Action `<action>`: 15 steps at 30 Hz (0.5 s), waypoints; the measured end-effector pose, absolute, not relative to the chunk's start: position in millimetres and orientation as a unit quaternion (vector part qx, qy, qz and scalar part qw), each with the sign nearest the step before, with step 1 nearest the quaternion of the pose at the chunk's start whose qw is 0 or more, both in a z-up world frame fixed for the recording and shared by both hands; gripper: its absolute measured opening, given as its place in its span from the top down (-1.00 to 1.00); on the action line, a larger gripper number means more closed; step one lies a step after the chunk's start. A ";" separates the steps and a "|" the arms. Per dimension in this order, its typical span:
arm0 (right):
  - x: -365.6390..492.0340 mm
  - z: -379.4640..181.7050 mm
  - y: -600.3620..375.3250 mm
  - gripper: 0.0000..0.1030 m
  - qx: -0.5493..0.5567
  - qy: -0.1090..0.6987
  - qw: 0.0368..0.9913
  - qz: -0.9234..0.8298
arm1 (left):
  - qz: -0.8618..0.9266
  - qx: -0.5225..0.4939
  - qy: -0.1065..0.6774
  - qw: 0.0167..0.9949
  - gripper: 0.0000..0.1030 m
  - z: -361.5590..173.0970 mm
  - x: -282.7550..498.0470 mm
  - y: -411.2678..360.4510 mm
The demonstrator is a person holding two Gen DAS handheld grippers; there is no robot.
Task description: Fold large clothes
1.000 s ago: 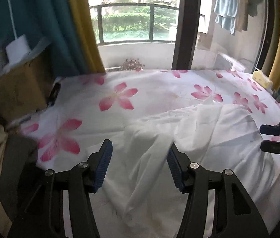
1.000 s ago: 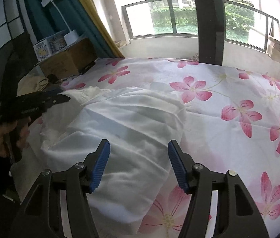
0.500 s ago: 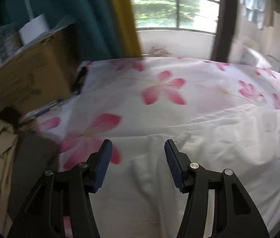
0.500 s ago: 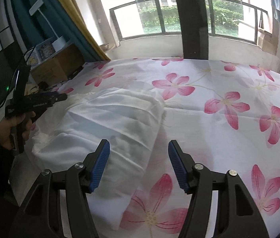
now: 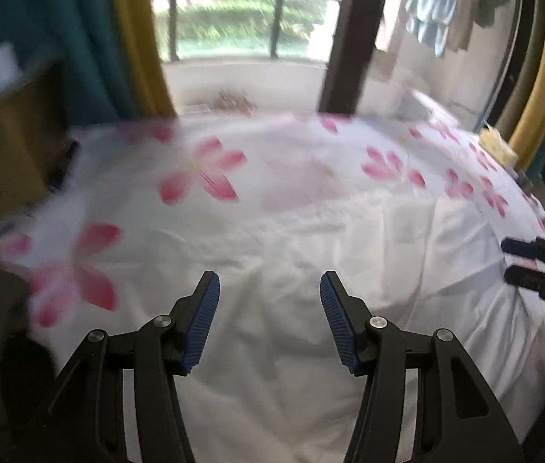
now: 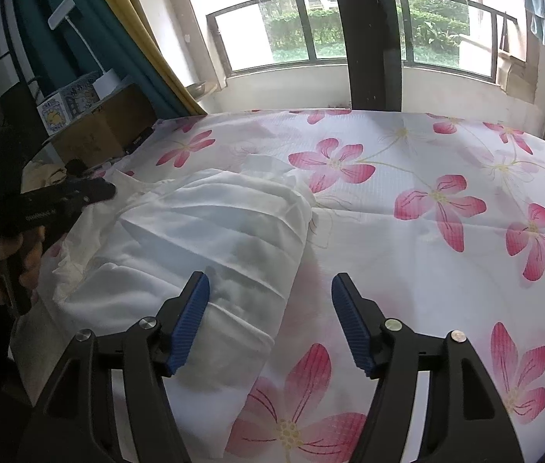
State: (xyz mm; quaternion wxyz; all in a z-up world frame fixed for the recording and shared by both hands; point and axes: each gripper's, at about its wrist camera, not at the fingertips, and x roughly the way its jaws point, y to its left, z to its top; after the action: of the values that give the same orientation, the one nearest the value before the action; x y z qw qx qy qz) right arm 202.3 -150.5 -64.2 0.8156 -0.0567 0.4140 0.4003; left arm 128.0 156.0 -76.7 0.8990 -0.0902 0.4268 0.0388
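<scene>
A large white garment (image 6: 203, 239) lies rumpled on a bed whose sheet (image 6: 446, 208) is white with pink flowers. In the left wrist view the white garment (image 5: 311, 262) fills the near half of the bed. My left gripper (image 5: 269, 289) hovers open above the cloth with nothing between its blue pads. My right gripper (image 6: 270, 289) hangs over the garment's right edge; its jaws are opening and grip nothing. The left gripper (image 6: 108, 190), held in a hand, shows at the left of the right wrist view, and the right gripper (image 5: 513, 258) at the right of the left wrist view.
A cardboard box (image 6: 106, 127) with small cartons and a white lamp (image 6: 104, 81) stands left of the bed. Teal and yellow curtains (image 6: 133, 31) hang behind it. A window with a dark post (image 6: 372, 38) lies beyond the bed. A yellow object (image 5: 498, 146) sits at the far right.
The left gripper swung left and back, sinking closer to the cloth; a raised fold under it now lies flatter. The right gripper's jaws widened slightly and it shifted toward the garment's right edge.
</scene>
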 end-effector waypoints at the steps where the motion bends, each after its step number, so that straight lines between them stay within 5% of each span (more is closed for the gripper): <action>1: 202.3 -64.4 -151.4 -0.30 -0.056 0.414 0.816 0.400 | 0.037 -0.094 0.438 0.893 -0.13 -84.3 132.6 156.1; 5: 202.4 -64.2 -155.0 -0.32 -0.054 0.415 0.818 0.395 | 0.024 -0.115 0.444 0.889 -0.08 -99.1 134.4 157.7; 8: 202.3 -64.9 -155.6 -0.33 -0.053 0.415 0.819 0.393 | -0.005 -0.116 0.446 0.888 0.95 -99.9 132.6 154.8; 15: 200.3 -66.0 -151.3 -0.34 -0.061 0.415 0.820 0.390 | 0.021 -0.134 0.376 0.917 0.97 -61.6 95.5 171.2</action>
State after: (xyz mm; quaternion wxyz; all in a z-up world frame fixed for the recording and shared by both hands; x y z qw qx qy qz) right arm 200.3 -151.3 -66.0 0.8197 -0.0605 0.4148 0.3904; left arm 95.5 171.2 -61.6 0.9167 -0.1336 0.3760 0.0211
